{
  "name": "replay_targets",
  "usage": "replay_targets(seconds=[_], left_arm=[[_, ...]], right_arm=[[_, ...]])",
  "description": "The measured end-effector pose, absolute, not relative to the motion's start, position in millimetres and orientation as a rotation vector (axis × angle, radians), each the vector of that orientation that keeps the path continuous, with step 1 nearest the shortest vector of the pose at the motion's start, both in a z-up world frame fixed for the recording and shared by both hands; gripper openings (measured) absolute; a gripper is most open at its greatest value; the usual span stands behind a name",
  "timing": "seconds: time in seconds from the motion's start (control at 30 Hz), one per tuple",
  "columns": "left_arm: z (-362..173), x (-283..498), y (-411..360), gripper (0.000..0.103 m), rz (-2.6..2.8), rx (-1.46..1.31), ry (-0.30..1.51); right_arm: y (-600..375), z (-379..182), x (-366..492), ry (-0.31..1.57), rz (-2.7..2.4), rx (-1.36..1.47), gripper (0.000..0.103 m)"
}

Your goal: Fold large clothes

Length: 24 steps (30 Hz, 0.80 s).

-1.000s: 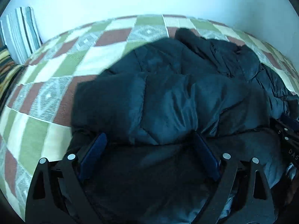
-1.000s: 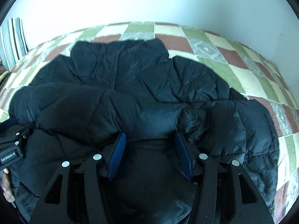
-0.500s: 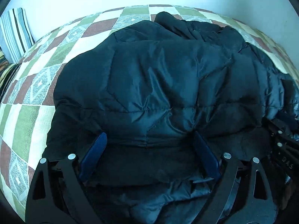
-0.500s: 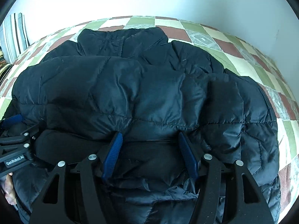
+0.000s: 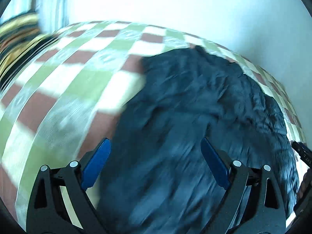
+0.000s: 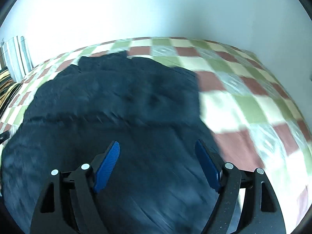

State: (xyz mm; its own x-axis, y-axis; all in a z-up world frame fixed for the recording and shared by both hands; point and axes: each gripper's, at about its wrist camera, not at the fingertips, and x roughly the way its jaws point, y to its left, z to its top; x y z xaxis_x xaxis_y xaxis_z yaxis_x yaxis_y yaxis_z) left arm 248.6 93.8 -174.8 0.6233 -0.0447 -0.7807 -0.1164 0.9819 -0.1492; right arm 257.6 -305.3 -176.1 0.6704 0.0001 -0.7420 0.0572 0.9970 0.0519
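Both tongs (image 5: 156,152) (image 6: 157,154) pulled back off jacket (image 6: 117,107); right jaws just opened, empty

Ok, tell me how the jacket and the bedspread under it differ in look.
The jacket is one dark navy colour; the bedspread is checked in green, cream and reddish brown. The jacket is puffy, quilted and rumpled; the bedspread lies flat. The jacket covers only part of the bedspread. Both are blurred.
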Motion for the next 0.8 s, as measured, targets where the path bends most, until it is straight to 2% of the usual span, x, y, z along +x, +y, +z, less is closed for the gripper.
replay_targets(seconds=[0.17, 0.33, 0.67, 0.8], left_arm=[[-185.5, 172.0, 131.1, 0.093, 0.084, -0.256, 0.939], [-202.3, 123.9, 132.6, 0.093, 0.055, -0.259, 0.963], [-217.6, 97.4, 127.3, 0.093, -0.073, -0.313, 0.97], [-219.2, 95.2, 125.4, 0.075, -0.114, -0.356, 0.977]], right_arm=[[-355.1, -188.1, 191.9, 0.87, -0.111, 0.102, 0.079], [-383.4, -207.6, 151.4, 0.912, -0.122, 0.148, 0.079], [-397.8, -238.4, 118.5, 0.967, -0.055, 0.263, 0.08], [-390.2, -238.6, 108.3, 0.969, -0.014, 0.261, 0.08]])
